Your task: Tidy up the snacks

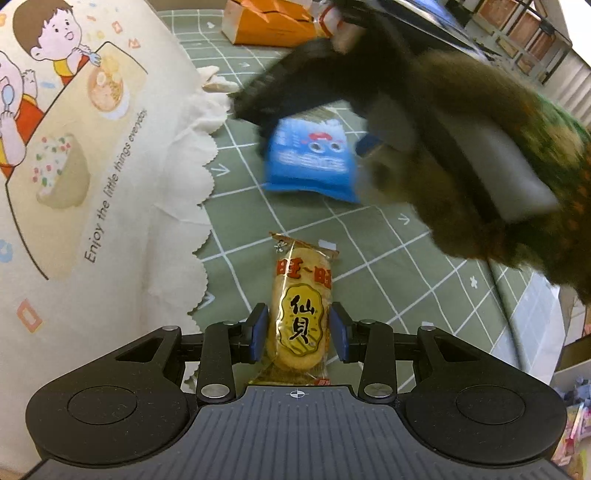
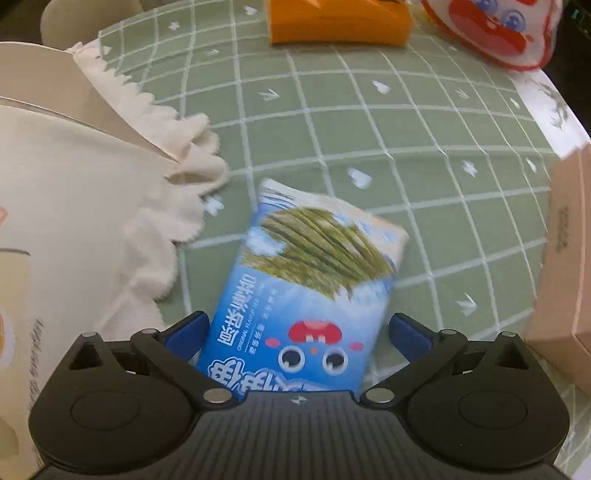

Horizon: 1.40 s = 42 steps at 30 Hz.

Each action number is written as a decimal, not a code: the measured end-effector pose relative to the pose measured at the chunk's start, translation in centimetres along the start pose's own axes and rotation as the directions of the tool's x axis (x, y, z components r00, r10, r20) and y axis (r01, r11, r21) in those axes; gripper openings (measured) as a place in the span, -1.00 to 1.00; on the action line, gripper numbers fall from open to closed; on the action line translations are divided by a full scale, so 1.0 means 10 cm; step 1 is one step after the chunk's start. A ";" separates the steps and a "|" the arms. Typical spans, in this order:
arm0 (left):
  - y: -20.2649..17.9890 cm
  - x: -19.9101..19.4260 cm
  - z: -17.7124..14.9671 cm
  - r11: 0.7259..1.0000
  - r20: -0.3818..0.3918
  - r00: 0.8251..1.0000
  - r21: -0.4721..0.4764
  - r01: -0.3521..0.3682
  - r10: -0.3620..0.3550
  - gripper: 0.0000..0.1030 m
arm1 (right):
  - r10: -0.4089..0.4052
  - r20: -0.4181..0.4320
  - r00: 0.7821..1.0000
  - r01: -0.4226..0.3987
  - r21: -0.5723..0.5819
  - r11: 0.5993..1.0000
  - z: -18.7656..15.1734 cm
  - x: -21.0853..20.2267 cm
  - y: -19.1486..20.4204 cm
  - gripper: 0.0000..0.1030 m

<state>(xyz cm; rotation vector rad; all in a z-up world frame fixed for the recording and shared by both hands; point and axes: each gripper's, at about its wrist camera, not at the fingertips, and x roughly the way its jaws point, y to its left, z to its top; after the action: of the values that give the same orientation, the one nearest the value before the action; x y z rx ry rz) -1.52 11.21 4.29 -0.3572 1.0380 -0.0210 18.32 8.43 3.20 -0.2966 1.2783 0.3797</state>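
Left wrist view: left gripper [image 1: 298,334] clamped a rice cracker packet [image 1: 301,314] above the green checked cloth [image 1: 388,258], beside a cream bag [image 1: 74,184].

Right wrist view: right gripper [image 2: 298,334] stood wide, pads clear of the blue seaweed packet [image 2: 306,288] between them.

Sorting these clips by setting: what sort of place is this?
Probably a home table: a green grid-patterned tablecloth carries a blue seaweed snack packet, a cream cartoon-printed cloth bag and an orange paper box.
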 end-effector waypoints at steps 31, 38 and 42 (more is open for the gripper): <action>-0.95 0.65 0.30 0.971 0.002 0.994 0.217 0.103 -0.106 -0.17 | -0.031 0.289 0.957 -0.002 0.114 0.993 -2.10 -1.06 -1.72 0.74; -1.05 0.64 0.25 0.956 0.015 0.998 0.289 0.053 -0.059 -0.18 | -0.067 0.223 0.972 0.023 0.194 0.981 -1.91 -0.72 -1.94 0.66; -0.97 0.64 0.32 0.961 -0.014 0.996 0.262 0.090 -0.090 -0.20 | 0.003 0.173 0.985 -0.040 0.211 0.977 -2.01 -0.70 -1.89 0.62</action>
<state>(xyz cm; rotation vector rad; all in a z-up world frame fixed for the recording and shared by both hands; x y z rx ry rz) 5.89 1.79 3.28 -0.1626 1.0058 -0.2387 7.42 -17.83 4.73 -0.0653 1.1421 0.2764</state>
